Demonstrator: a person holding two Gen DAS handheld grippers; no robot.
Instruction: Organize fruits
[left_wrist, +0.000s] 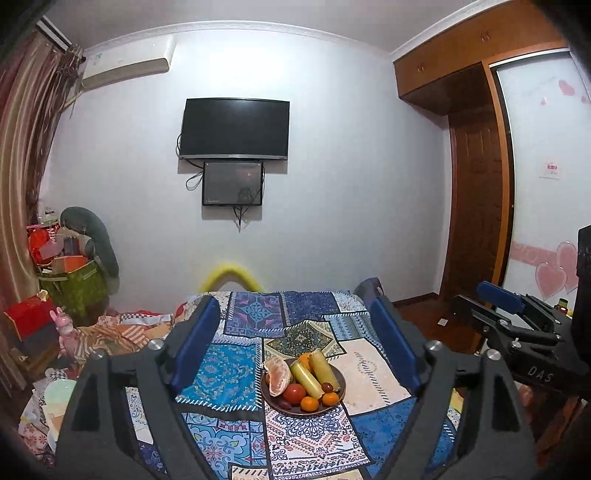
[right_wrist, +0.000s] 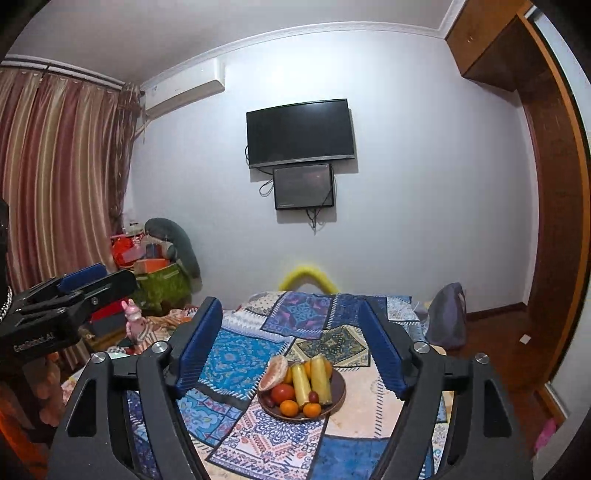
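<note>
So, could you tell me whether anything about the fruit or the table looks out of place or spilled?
Nothing stands out. All the fruit sits inside the brown plate: the peeled citrus, two yellow-green sticks, a tomato and small oranges. No fruit lies loose on the patchwork tablecloth.

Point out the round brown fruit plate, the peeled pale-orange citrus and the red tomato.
Round brown fruit plate (left_wrist: 338, 374): left wrist view, bare right rim.
Peeled pale-orange citrus (left_wrist: 277, 374): left wrist view, segment middle.
Red tomato (right_wrist: 283, 392): right wrist view, top skin.
</note>
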